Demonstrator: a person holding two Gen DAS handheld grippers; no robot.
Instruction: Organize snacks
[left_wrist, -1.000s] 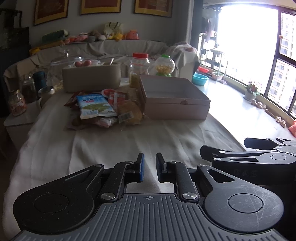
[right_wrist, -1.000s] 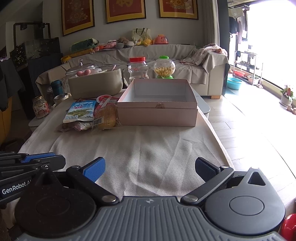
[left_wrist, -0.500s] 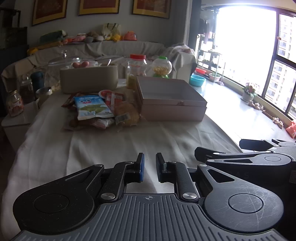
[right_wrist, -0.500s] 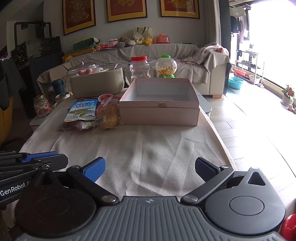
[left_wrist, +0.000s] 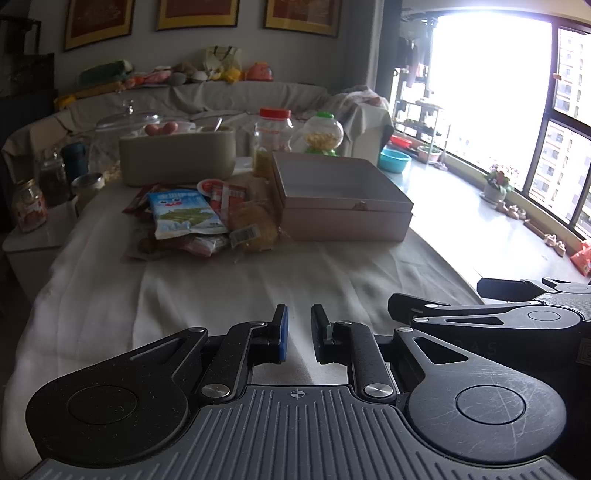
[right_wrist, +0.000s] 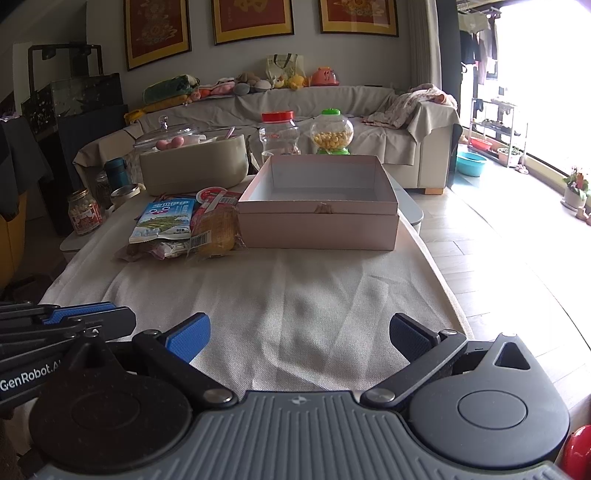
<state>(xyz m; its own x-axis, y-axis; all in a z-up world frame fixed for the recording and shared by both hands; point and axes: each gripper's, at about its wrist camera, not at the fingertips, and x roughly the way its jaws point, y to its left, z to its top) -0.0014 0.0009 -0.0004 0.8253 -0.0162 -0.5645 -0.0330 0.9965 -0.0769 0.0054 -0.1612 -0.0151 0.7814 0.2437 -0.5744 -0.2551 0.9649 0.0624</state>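
Across the cloth-covered table (left_wrist: 229, 295), seen from the left wrist, the left gripper (left_wrist: 299, 334) hovers low over the near end with its two fingers drawn almost together, only a narrow slot of cloth showing between the blue pad and the dark one, and nothing caught between them. Well ahead of it lies the heap of snack packets (left_wrist: 207, 221), a blue-and-green bag (left_wrist: 183, 212) on top and a yellow wrapped bun (left_wrist: 255, 227) at its right edge, just beside the open pink box (left_wrist: 343, 216), whose inside shows bare. Behind the heap stands a beige tub (left_wrist: 177, 162), with a red-lidded jar (left_wrist: 273, 142) and a green-capped candy globe (left_wrist: 323, 134) farther back. Part of the other tool's dark linkage shows at the right edge. From the right wrist, the right gripper (right_wrist: 301, 338) sits over the same near end of the table (right_wrist: 295, 295) with its fingers spread wide and empty, bare cloth between them. The pink box (right_wrist: 317, 225) lies straight ahead and well apart from the fingertips, and the snack packets (right_wrist: 181, 232) press against its left wall, the blue-and-green bag (right_wrist: 166, 219) uppermost. The left tool's blue-padded fingers poke in at the left edge.
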